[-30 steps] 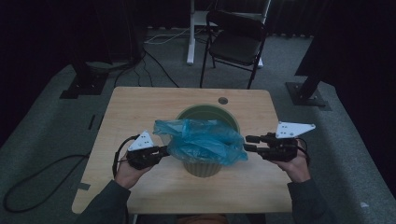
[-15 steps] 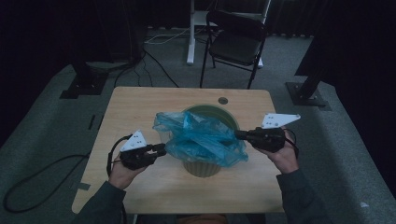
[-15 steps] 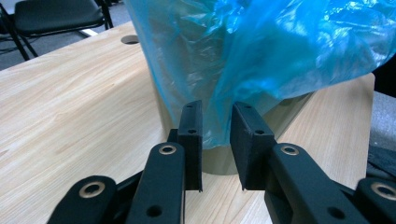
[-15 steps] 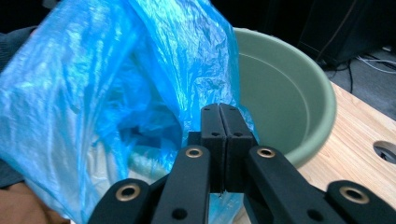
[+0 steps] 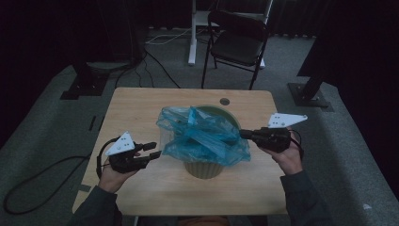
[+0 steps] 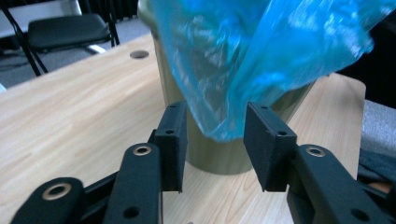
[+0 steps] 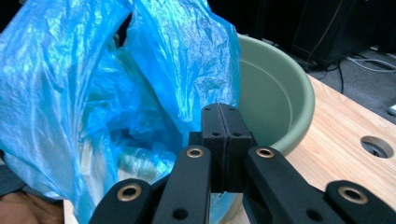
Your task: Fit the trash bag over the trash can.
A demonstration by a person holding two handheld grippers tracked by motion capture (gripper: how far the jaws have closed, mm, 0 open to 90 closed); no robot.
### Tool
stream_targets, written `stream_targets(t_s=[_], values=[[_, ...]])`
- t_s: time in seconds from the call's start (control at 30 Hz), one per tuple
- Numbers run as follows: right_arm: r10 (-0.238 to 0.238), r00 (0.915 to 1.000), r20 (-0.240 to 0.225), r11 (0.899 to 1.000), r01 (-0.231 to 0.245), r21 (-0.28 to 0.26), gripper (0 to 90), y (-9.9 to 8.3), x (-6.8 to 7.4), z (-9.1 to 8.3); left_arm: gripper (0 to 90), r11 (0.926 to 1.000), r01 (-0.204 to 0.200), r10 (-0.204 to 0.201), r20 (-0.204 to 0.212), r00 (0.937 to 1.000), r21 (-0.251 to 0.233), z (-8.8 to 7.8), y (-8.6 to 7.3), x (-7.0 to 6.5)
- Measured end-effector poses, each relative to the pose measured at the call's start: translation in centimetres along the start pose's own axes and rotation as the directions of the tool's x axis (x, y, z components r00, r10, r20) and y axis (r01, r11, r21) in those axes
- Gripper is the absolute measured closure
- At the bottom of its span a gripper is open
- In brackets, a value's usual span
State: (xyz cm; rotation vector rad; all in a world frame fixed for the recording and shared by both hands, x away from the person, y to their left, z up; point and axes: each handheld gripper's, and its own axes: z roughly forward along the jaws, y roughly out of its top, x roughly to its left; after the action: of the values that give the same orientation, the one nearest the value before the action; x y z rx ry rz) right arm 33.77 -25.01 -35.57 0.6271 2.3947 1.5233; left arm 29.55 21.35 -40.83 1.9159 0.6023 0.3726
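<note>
Backing left claw point(image 5: 156, 149) off toward 9 o'clock, jaws just opening, bag hem hanging loosely between; right claw point(image 5: 244, 134) pinching blue bag point(image 5: 202, 136) over green pot point(image 5: 204, 169) mid-tabletop point(image 5: 136, 113).

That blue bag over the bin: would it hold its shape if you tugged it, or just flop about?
Probably flop: the bag is thin, see-through film, creased and sagging over the bin. It looks very light, so a tug should lift it easily. The shiny film may slip from the pads.
</note>
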Motion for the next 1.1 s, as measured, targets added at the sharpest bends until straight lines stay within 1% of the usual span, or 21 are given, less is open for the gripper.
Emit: stream_targets(t_s=[0.1,0.13,0.2,0.23,0.27,0.3,0.37,0.4,0.43,0.47,0.5,0.57,0.7,0.73,0.77,0.8,0.87,0.9,0.93,1.07,1.1], values=[[-0.007,1.0,-0.005,1.0,0.007,0.002,90.0,0.1,0.2,0.2,56.8,0.9994,0.002,-0.003,-0.026,0.9996,-0.035,-0.5,0.6,0.3],[-0.007,1.0,-0.005,1.0,0.007,0.002,90.0,0.1,0.2,0.2,56.7,0.9994,0.002,-0.003,-0.026,0.9996,-0.035,-0.5,0.6,0.3],[-0.01,0.9999,-0.009,1.0,0.01,0.001,90.0,0.1,0.2,0.2,56.6,0.9981,0.019,-0.022,-0.048,0.9986,-0.059,-0.9,1.0,0.8],[-0.01,0.9999,-0.007,1.0,0.01,0.001,90.0,0.1,0.1,0.2,55.9,0.9966,0.03,-0.035,-0.058,0.9977,-0.077,-1.0,1.5,1.5],[-0.01,0.9999,-0.007,1.0,0.01,0.001,90.0,0.1,0.1,0.2,55.5,0.9966,0.03,-0.035,-0.058,0.9977,-0.077,-1.0,1.5,1.5],[-0.007,0.9999,-0.008,1.0,0.007,0.0,90.0,0.1,0.0,0.2,54.6,0.9949,0.04,-0.046,-0.062,0.997,-0.092,-1.0,1.8,1.8],[-0.006,1.0,-0.007,1.0,0.006,0.0,90.0,0.1,-0.1,0.2,53.2,0.9934,0.049,-0.055,-0.059,0.9968,-0.104,-0.3,2.8,2.6],[-0.006,1.0,-0.007,1.0,0.006,0.0,90.0,0.1,-0.1,0.2,53.0,0.9934,0.049,-0.055,-0.059,0.9968,-0.104,-0.3,2.8,2.6],[-0.006,1.0,-0.004,1.0,0.006,0.002,90.0,0.1,-0.2,0.3,53.1,0.9919,0.059,-0.064,-0.036,0.9973,-0.113,0.4,3.5,3.1],[-0.006,1.0,-0.004,1.0,0.006,0.002,90.0,0.1,-0.2,0.3,53.4,0.9919,0.059,-0.064,-0.036,0.9973,-0.113,0.4,3.5,3.1],[-0.005,1.0,-0.002,1.0,0.005,0.003,90.0,0.1,-0.2,0.3,53.4,0.9913,0.064,-0.067,-0.03,0.9973,-0.115,1.0,4.1,3.2],[-0.003,1.0,0.003,1.0,0.003,0.002,90.0,0.2,-0.3,0.3,56.9,0.9906,0.069,-0.072,-0.022,0.9972,-0.118,1.6,4.6,3.4],[0.001,0.9998,0.019,1.0,-0.001,0.0,90.0,0.2,-0.7,0.3,74.4,0.9909,0.077,-0.08,-0.021,0.9966,-0.11,2.4,5.2,3.6],[0.005,0.9997,0.023,1.0,-0.005,-0.002,90.0,0.2,-0.8,0.3,74.4,0.9908,0.086,-0.088,-0.012,0.9961,-0.105,2.9,5.5,3.9],[0.011,0.9993,0.037,1.0,-0.011,-0.006,90.0,0.2,-1.3,0.2,83.5,0.9909,0.088,-0.089,-0.007,0.996,-0.102,3.2,5.6,4.0],[0.013,0.9988,0.046,1.0,-0.013,-0.006,90.0,0.2,-1.4,0.2,85.8,0.9915,0.086,-0.087,-0.008,0.9961,-0.098,3.4,5.7,4.1],[0.018,0.9978,0.064,1.0,-0.018,-0.007,90.0,0.2,-1.9,0.2,88.6,0.9913,0.092,-0.093,-0.008,0.9956,-0.095,3.8,5.8,4.3],[0.029,0.9954,0.091,1.0,-0.029,-0.001,90.0,0.1,-2.4,0.4,89.0,0.9907,0.097,-0.098,-0.007,0.9952,-0.096,4.0,5.9,4.5],[0.029,0.9954,0.091,1.0,-0.029,-0.001,90.0,0.1,-2.4,0.4,89.0,0.9907,0.101,-0.103,-0.013,0.9946,-0.092,4.2,5.9,4.6],[0.057,0.9897,0.131,0.998,-0.059,0.011,90.0,-0.3,-3.7,1.3,89.1,0.9883,0.136,-0.138,-0.028,0.99,-0.069,5.4,5.6,5.6],[0.057,0.9897,0.131,0.998,-0.059,0.011,90.0,-0.3,-3.7,1.3,89.1,0.9883,0.136,-0.138,-0.028,0.99,-0.069,5.4,5.6,5.6]])
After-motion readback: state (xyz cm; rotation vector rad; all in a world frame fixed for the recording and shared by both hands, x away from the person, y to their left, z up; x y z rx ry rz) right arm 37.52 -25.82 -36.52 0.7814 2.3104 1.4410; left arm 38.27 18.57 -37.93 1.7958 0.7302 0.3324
